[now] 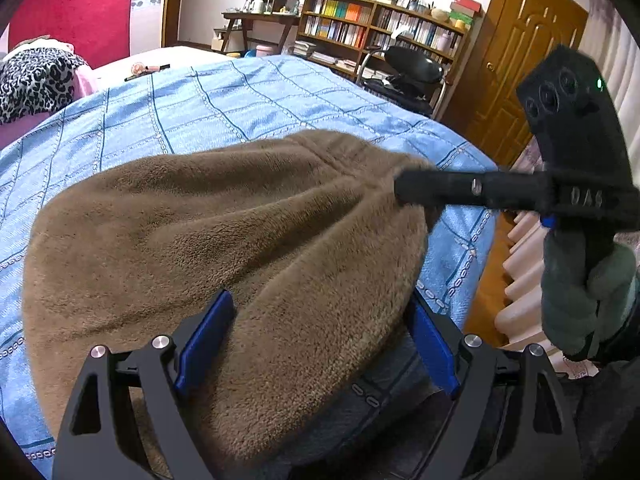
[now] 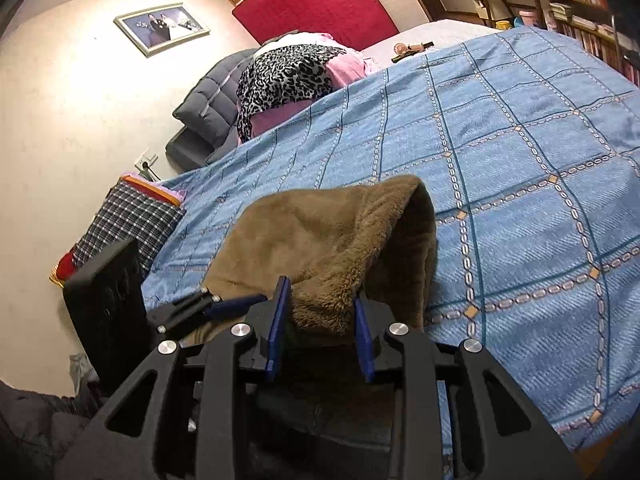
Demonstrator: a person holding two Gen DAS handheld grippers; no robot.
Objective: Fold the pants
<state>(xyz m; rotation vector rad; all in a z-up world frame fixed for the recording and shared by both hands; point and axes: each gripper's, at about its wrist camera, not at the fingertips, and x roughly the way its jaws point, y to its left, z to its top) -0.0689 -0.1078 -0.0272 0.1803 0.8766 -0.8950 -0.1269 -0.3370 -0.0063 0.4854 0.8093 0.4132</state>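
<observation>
Brown fleece pants lie bunched on the blue checked bedspread. In the left wrist view my left gripper stands wide, its blue pads on either side of the near part of the pants, which bulge between them. My right gripper, held by a gloved hand, pinches the far right edge of the pants and holds it raised off the bed. In the right wrist view, the right gripper has fleece squeezed between its narrow jaws, and the pants hang in a hood-like fold. The left gripper shows at the left.
A pile of clothes with a leopard print piece sits at the head of the bed. A checked cushion leans by the wall. Bookshelves, a black chair and a wooden door stand beyond the bed's far edge.
</observation>
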